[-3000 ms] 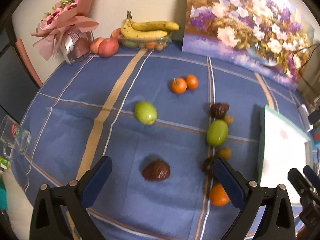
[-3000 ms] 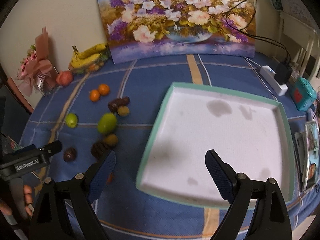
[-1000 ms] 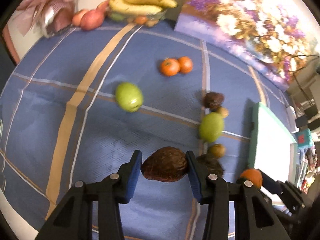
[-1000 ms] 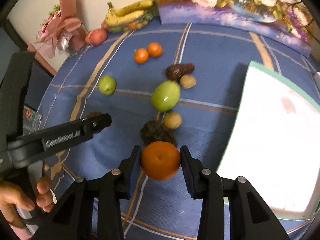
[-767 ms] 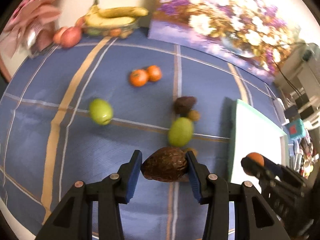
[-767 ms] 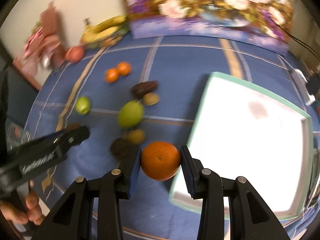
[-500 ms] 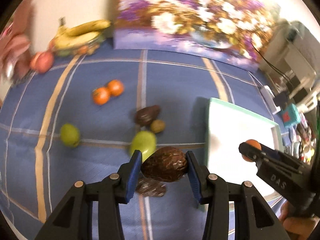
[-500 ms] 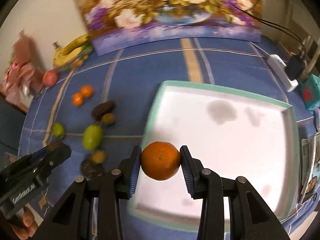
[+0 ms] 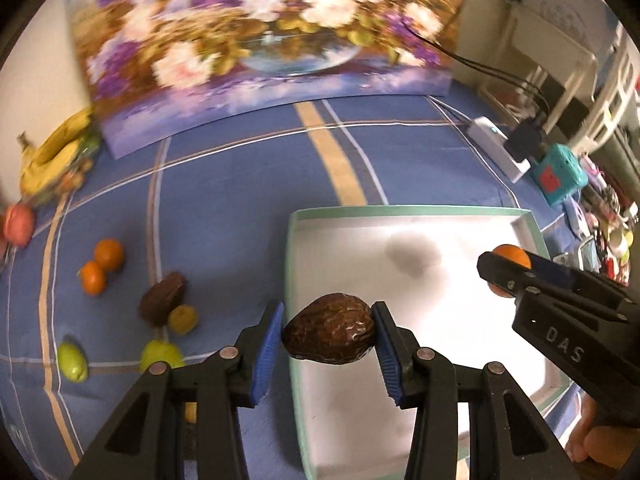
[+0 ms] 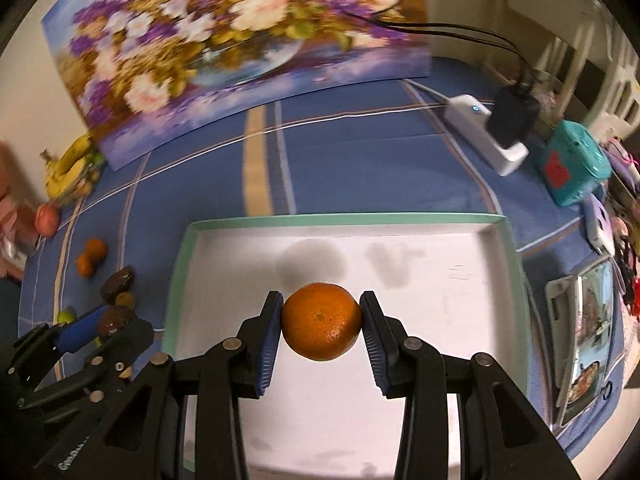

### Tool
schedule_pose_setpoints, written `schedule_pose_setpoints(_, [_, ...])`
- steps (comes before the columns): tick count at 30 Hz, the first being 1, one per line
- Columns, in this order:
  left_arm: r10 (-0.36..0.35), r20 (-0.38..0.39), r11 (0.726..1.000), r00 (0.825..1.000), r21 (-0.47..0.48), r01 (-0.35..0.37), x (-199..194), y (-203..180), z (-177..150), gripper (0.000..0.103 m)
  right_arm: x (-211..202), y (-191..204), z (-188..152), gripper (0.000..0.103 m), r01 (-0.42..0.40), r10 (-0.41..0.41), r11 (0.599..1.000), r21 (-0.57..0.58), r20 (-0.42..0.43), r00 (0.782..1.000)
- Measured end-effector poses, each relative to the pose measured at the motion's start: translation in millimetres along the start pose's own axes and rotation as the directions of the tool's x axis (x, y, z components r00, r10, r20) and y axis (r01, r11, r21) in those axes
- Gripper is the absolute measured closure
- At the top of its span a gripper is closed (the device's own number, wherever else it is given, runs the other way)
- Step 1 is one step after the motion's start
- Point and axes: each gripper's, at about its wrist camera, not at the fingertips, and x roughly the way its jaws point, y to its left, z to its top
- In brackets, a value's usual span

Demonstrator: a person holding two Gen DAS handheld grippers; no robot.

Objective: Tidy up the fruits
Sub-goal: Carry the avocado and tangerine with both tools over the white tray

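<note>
My left gripper [image 9: 329, 337] is shut on a dark brown wrinkled fruit [image 9: 329, 334] and hangs over the left edge of the white tray with a green rim [image 9: 400, 211]. My right gripper [image 10: 321, 322] is shut on an orange [image 10: 321, 321] above the middle of the same tray [image 10: 340, 219]. In the left wrist view the right gripper [image 9: 505, 272] shows at the right with the orange [image 9: 510, 255] in it. The right wrist view has the left gripper [image 10: 102, 322] at the lower left, brown fruit [image 10: 115, 317] between its pads.
On the blue checked cloth left of the tray lie two small oranges [image 9: 102, 266], a brown fruit [image 9: 162, 298], a small yellow-brown fruit [image 9: 183, 319] and two green fruits [image 9: 72, 362]. Bananas [image 9: 52, 152] and a flower painting [image 9: 256, 48] stand at the back. A power strip [image 10: 486, 132] and a teal box [image 10: 576, 168] sit at the right.
Both grippers have carried their fruits rightward from over the cloth to over the tray. The scattered fruits have slid to the left of each view.
</note>
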Motion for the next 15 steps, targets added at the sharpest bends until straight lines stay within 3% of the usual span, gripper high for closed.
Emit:
schedule_pose_setpoints(7, [-0.011,-0.009,0.997,1.000,0.076,0.012,30,-26,12,0.056,-3,-27,4,0.062,0.044,-0.045,0.998,0.043,0.022,0.999])
schedule_pose_setpoints(15, [-0.007,0.031,0.997,1.000,0.075,0.005,53,-21,21,0.056,4,-46,2,0.062,0.065,-0.066,0.995,0.079,0.008,0.998])
